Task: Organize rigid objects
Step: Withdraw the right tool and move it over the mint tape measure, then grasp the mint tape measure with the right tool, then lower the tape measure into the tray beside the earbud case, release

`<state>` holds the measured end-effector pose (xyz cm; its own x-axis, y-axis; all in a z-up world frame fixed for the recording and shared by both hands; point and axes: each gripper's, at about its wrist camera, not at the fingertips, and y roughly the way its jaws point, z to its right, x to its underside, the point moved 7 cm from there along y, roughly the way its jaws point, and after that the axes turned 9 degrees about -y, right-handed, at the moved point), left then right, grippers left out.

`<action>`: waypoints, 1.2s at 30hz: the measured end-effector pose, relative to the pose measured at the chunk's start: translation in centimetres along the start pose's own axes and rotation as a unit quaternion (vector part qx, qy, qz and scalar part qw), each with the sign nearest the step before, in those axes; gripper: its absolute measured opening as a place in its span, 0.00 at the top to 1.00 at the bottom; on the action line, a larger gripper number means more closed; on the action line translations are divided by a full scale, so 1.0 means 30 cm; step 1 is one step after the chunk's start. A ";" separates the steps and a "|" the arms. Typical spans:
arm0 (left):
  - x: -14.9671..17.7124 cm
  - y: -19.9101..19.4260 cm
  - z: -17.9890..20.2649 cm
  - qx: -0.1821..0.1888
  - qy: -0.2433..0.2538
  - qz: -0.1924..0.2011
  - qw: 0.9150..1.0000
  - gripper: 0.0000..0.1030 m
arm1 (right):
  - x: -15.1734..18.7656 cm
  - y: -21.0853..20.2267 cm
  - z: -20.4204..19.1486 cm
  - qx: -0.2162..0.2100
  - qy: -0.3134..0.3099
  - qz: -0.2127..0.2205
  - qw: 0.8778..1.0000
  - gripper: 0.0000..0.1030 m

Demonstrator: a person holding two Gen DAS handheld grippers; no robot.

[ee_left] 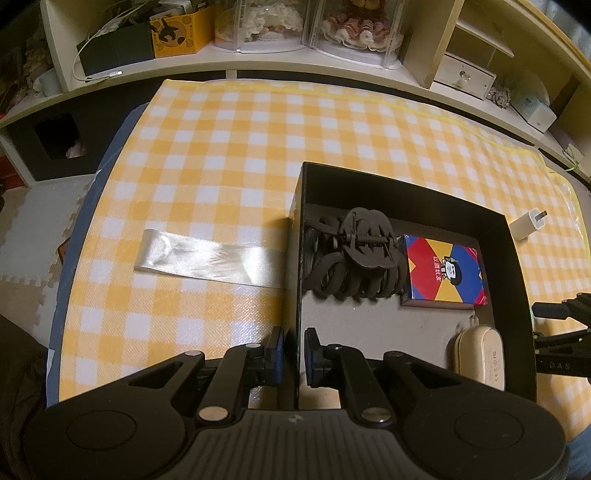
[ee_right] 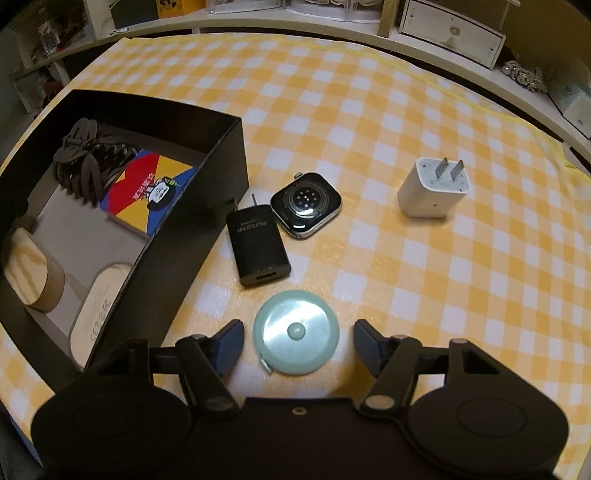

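A black box (ee_left: 406, 184) (ee_right: 218, 177) sits on the checked cloth and holds a dark hair claw (ee_left: 354, 254) (ee_right: 88, 158), a colourful card box (ee_left: 445, 273) (ee_right: 147, 192), a cream case (ee_left: 480, 354) (ee_right: 96, 310) and a wooden disc stack (ee_right: 33, 277). My left gripper (ee_left: 294, 360) is shut on the box's left wall. My right gripper (ee_right: 298, 345) is open, its fingers on either side of a mint tape measure (ee_right: 295, 332) on the cloth. Beyond it lie a black charger (ee_right: 258, 245), a watch body (ee_right: 306, 204) and a white plug (ee_right: 434, 192) (ee_left: 526, 223).
A satin ribbon (ee_left: 207, 260) lies on the cloth left of the box. Shelves (ee_left: 236, 62) with boxes and a small drawer unit (ee_right: 450, 33) run along the back. Foam floor mats (ee_left: 26, 236) show at the left past the table edge.
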<state>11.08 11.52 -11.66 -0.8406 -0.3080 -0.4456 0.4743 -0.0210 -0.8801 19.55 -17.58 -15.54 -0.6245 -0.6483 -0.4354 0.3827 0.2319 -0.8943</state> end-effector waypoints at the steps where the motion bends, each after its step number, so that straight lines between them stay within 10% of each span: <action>1: 0.000 0.000 0.001 0.000 0.000 0.000 1.000 0.89 | -0.002 0.001 0.001 -0.003 0.002 0.001 1.000 0.38; 4: 0.000 -0.001 0.001 0.000 0.000 0.000 1.000 0.89 | -0.003 -0.006 -0.004 -0.013 0.002 0.005 1.000 0.51; 22: 0.000 -0.001 0.003 -0.001 0.001 0.000 1.000 0.89 | -0.025 -0.203 0.011 0.006 0.049 0.063 0.997 0.51; 29: -0.001 -0.003 0.003 -0.002 0.002 0.001 1.000 0.89 | -0.105 -0.319 -0.116 -0.042 0.020 0.110 0.993 0.51; 36: -0.002 -0.003 0.002 -0.001 0.002 0.002 1.000 0.89 | -0.152 -0.260 -0.321 -0.125 -0.007 0.059 0.990 0.51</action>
<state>11.12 11.49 -11.55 -0.8401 -0.3041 -0.4491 0.4763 -0.0173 -0.8791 12.87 -9.45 -7.57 -0.5747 -0.6159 -0.5389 0.2717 0.4775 -0.8355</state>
